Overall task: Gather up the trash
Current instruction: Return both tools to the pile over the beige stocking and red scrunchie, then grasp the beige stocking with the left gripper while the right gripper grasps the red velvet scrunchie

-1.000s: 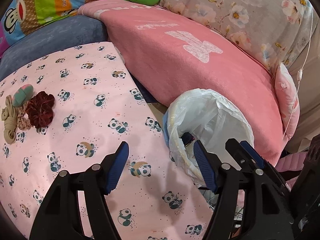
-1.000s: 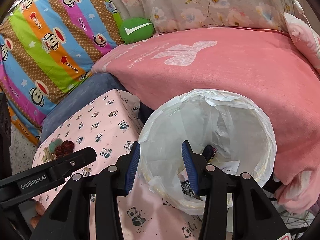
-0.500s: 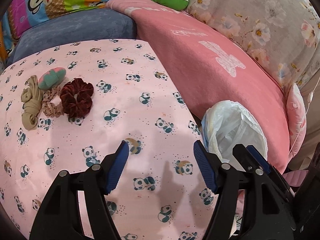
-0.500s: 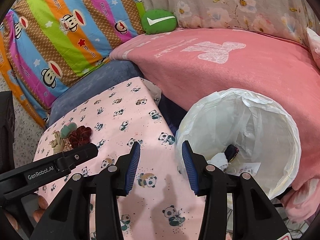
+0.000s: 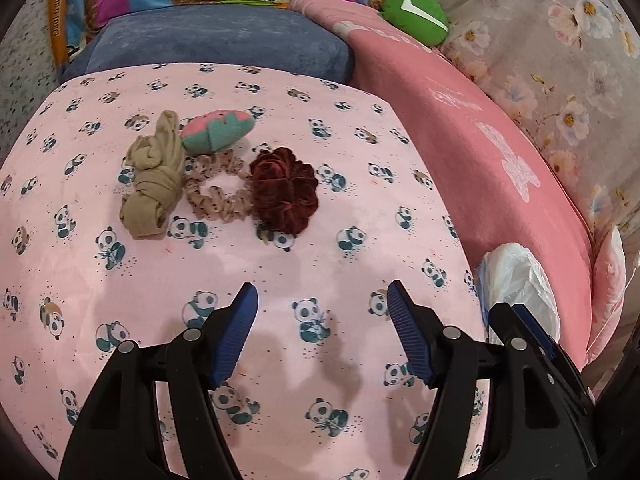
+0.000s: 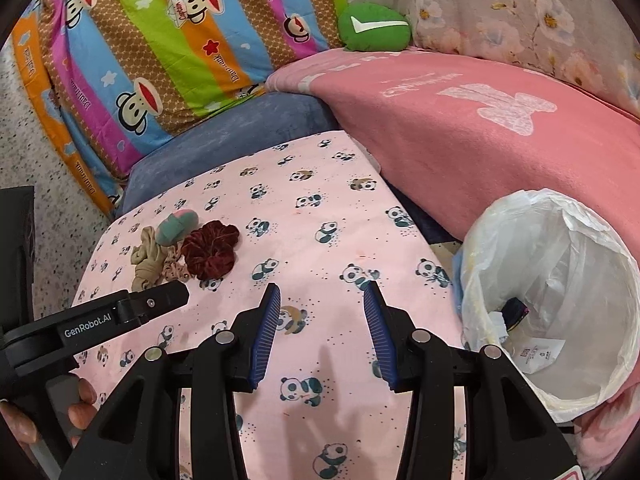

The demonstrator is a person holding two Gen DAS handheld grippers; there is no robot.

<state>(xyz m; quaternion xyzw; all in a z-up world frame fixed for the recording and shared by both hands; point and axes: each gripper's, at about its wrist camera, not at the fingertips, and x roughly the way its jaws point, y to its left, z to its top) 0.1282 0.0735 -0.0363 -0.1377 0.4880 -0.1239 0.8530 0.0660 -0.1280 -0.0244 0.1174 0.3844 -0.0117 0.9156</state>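
Small items lie together on the pink panda-print table (image 5: 360, 208): a knotted tan stocking (image 5: 154, 184), a pink-and-teal rolled sock (image 5: 218, 130), a beige scrunchie (image 5: 218, 196) and a dark red velvet scrunchie (image 5: 286, 190). The red scrunchie also shows in the right wrist view (image 6: 210, 250). My left gripper (image 5: 322, 312) is open and empty, short of the red scrunchie. My right gripper (image 6: 320, 306) is open and empty over the table. The bin with a white bag (image 6: 560, 304) stands off the table's right edge and holds scraps.
A pink blanket (image 6: 480, 120) covers the sofa behind the table and bin. A blue cushion (image 5: 216, 40), a striped monkey-print pillow (image 6: 160, 40) and a green round cushion (image 6: 374, 26) lie at the back. The left gripper's body (image 6: 120, 312) shows at the right view's left.
Both grippers have swung left, away from the bin and over the table. The pile of small items has come from the far left toward the middle of the left view.
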